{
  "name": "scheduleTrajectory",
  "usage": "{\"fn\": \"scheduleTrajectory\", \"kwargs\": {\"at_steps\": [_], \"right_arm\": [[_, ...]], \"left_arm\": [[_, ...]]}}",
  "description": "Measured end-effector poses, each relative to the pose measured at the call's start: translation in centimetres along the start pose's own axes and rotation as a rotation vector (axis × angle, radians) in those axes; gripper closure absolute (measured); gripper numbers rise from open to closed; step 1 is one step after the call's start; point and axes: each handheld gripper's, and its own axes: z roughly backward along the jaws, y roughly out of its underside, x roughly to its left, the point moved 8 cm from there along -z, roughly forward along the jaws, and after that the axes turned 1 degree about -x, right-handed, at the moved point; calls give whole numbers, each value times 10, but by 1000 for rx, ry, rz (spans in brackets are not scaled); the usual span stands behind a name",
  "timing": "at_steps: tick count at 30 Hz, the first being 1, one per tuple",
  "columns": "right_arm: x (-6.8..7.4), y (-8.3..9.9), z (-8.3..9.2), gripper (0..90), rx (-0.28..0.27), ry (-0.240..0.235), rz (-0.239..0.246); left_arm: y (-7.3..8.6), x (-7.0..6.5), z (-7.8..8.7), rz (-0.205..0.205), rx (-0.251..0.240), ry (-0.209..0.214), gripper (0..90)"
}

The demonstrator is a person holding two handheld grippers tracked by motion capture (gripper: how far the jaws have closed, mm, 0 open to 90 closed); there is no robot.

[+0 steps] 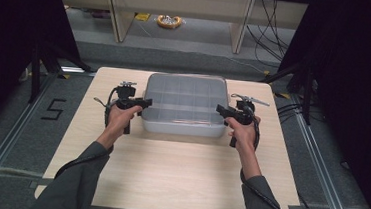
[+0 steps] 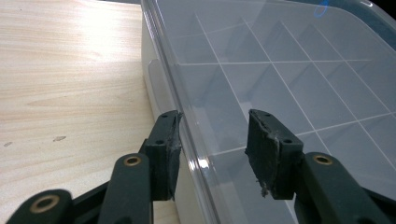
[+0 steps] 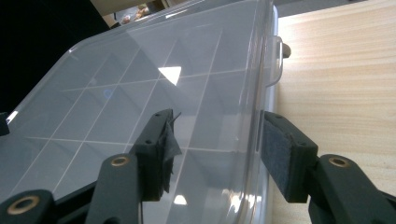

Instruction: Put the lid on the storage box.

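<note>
A clear plastic box (image 1: 183, 104) with a shut lid and a grid of empty compartments stands at the far middle of the wooden table (image 1: 168, 168). My left gripper (image 1: 148, 102) is at the box's left side. In the left gripper view its jaws (image 2: 212, 126) straddle the lid's rim. One pad (image 2: 169, 144) lies against the rim from outside and the other pad (image 2: 266, 149) stands over the lid (image 2: 280, 70). My right gripper (image 1: 218, 108) mirrors this at the right side. Its jaws (image 3: 217, 123) straddle the rim, one pad (image 3: 280, 158) outside the wall and one pad (image 3: 161, 144) over the lid (image 3: 140, 93).
A small clear latch tab (image 3: 278, 60) juts from the box's right wall. Bare tabletop (image 2: 70, 70) lies beside and in front of the box. Pale furniture legs (image 1: 118, 14) and cables (image 1: 273, 21) stand beyond the table, with black curtains at both sides.
</note>
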Motion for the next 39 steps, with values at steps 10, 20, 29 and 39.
{"fn": "scheduleTrajectory", "kwargs": {"at_steps": [10,20,29,39], "right_arm": [[-8,0,7,467,19,31,15],[-3,1,23,459,11,-4,-5],[1,5,32,452,9,-32,-11],[4,9,42,414,-10,-61,14]], "left_arm": [[2,2,0,29,8,15,537],[2,-6,14,45,-14,61,488],[3,-8,29,43,-17,90,473],[15,-11,48,26,-19,129,457]]}}
